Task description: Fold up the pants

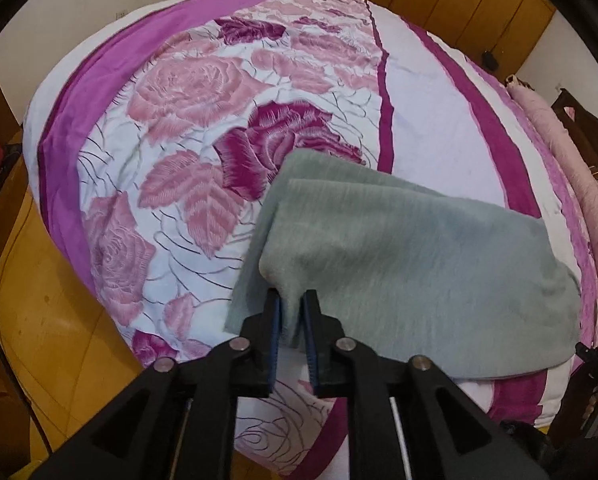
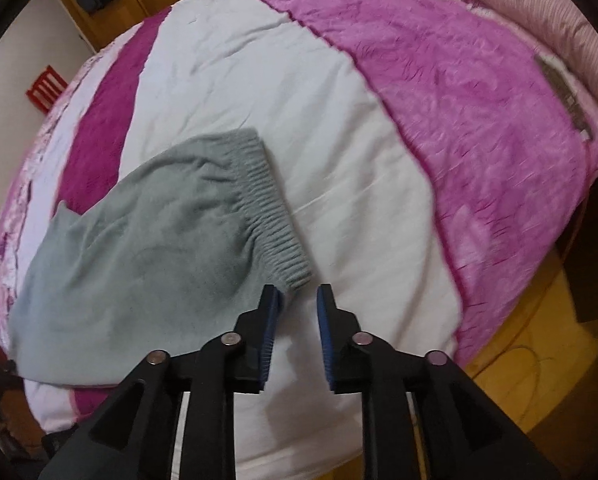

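A bed [image 1: 99, 128] fills both views, spread with a rose-patterned purple and white cover, with yellow wood floor and cupboards around it. The grey pants [image 1: 399, 264] lie on the near part of the bed, on the white and purple bands beside the roses.

They look already folded at least once: in the left view 2 layers show at the far left corner, one edge stepped just inside the other, and the bundle is short and broad. The ribbed waistband [image 2: 267, 208] forms its right end in the right view. The long axis runs across the bed from left to right, waistband to the right, the folded end to the left.

The left gripper [image 1: 293, 300] has a pinch of cloth between its fingers at the near left edge, the gap narrow; the cloth rises there in a small peak, though whether the pads press it is unclear. The right gripper [image 2: 298, 294] stands slightly open with nothing between its fingers, one tip just beside the near waistband corner.

Judging by this, the fold is being laid down or released; a further fold or smoothing may remain.
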Available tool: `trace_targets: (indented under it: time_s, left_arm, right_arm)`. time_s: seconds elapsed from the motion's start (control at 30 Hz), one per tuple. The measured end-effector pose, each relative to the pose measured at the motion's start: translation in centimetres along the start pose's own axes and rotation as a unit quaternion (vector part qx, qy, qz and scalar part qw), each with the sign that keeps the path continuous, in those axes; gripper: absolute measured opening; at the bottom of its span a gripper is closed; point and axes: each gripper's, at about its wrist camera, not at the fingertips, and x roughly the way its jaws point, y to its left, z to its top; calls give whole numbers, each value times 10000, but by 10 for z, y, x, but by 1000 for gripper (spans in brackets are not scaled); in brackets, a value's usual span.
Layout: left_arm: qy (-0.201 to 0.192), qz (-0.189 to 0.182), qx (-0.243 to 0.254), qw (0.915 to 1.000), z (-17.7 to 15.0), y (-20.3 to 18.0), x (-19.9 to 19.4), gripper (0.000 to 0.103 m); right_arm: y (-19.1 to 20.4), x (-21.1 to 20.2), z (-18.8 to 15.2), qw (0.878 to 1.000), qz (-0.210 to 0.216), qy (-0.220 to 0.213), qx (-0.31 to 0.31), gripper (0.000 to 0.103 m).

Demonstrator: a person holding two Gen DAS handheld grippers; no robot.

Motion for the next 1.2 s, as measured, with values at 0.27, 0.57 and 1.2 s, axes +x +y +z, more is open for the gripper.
trace_targets:
  time_s: [0.27,0.57,1.2]
  left_arm:
    - [-433,32,-115,9990,19,14,-29,37]
    - [-371,-478,-64,9981,57,0,0,49]
    - [110,-856,-71,9962,63,-1,44,49]
  right_arm:
    - [36,-41,10,9972,-58,-514,-544,28]
    - [133,-14,5,9862,731,-141,-1478,28]
    - [259,13,-18,9570,1403,273,-2524,28]
